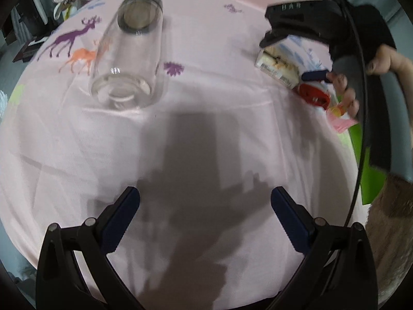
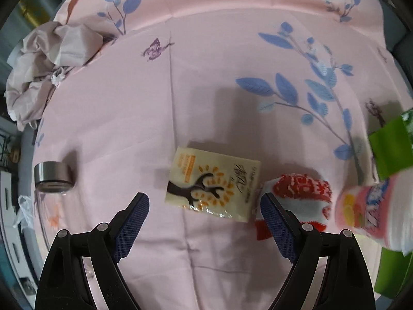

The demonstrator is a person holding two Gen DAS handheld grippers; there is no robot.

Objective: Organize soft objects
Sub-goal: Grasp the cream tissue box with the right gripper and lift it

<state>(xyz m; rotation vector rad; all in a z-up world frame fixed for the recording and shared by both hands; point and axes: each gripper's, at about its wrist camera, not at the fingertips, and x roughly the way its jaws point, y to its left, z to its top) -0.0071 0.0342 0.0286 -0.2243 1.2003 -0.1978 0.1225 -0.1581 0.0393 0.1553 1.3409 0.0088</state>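
In the right wrist view, a cream tissue pack [image 2: 214,183] with a brown tree print lies flat on the pink cloth. My right gripper [image 2: 205,201] hangs open above it, pointing steeply down, with the pack just ahead of the fingertips and no pad touching it. Beside the pack on the right lie a red and white pack [image 2: 302,196] and a pink pack [image 2: 366,211]. My left gripper [image 1: 205,196] is open over bare cloth with nothing between its fingers. The left wrist view shows the same tissue pack [image 1: 276,62] under one blue finger [image 1: 315,75] of the right gripper.
A clear glass jar [image 1: 129,51] with a metal lid [image 2: 53,178] stands on the cloth to the left. A crumpled beige cloth [image 2: 46,62] lies at the far left edge. A green pack [image 2: 392,147] sits at the right. A person's hand [image 1: 387,59] holds the right gripper.
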